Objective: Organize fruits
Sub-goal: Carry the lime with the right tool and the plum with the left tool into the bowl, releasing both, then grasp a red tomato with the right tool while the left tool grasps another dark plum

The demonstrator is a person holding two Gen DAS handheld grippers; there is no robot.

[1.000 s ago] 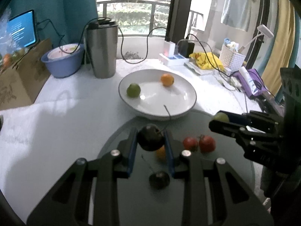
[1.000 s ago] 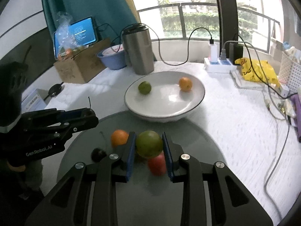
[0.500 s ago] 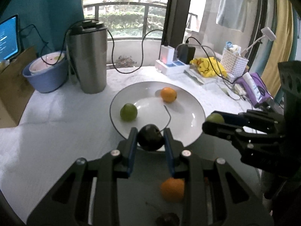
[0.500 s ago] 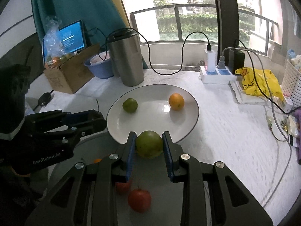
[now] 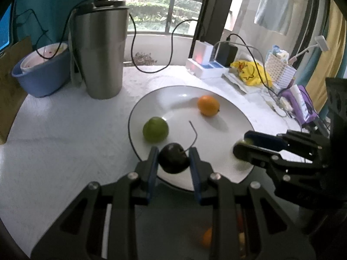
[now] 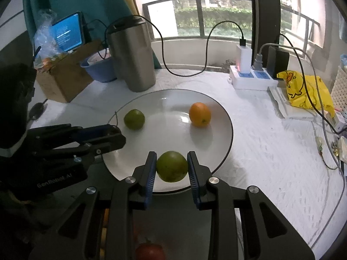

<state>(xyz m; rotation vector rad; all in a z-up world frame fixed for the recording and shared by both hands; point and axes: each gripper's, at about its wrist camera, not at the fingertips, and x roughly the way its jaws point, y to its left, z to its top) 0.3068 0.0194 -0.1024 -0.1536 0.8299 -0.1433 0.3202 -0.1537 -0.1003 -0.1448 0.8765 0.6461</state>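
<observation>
My left gripper (image 5: pixel 173 162) is shut on a dark cherry (image 5: pixel 173 160) with a long stem, held over the near left rim of the white plate (image 5: pixel 227 169). My right gripper (image 6: pixel 172 166) is shut on a green fruit (image 6: pixel 172 166), held over the plate's near rim (image 6: pixel 225 151). On the plate lie a green lime (image 5: pixel 155 129) (image 6: pixel 134 119) and an orange (image 5: pixel 208 105) (image 6: pixel 199 114). Each gripper shows in the other's view: the right one (image 5: pixel 245 151) and the left one (image 6: pixel 112 138). A red fruit (image 6: pixel 149 251) and an orange fruit (image 5: pixel 207 237) lie on the grey mat below.
A steel tumbler (image 5: pixel 99 54) with a cable and a blue bowl (image 5: pixel 41 71) stand behind the plate at left. A power strip (image 6: pixel 251 79), a yellow bag (image 6: pixel 303 91) and a white basket (image 5: pixel 279 70) sit at right. A cardboard box (image 6: pixel 63 80) stands far left.
Both grippers have moved forward from over the grey mat to over the plate's near rim, each still holding its fruit. The plate and its fruits look closer.
</observation>
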